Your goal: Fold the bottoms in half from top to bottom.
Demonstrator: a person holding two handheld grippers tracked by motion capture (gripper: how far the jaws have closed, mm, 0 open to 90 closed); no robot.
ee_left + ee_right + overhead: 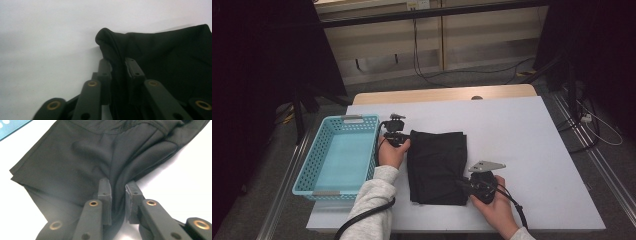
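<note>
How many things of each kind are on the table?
Black folded cloth: 1
Light blue basket: 1
Grippers, left gripper and right gripper, each pinching the cloth: 2
Total: 4

White table (522,135); folded black cloth (435,165) at middle, blue basket (337,156) at left edge
</note>
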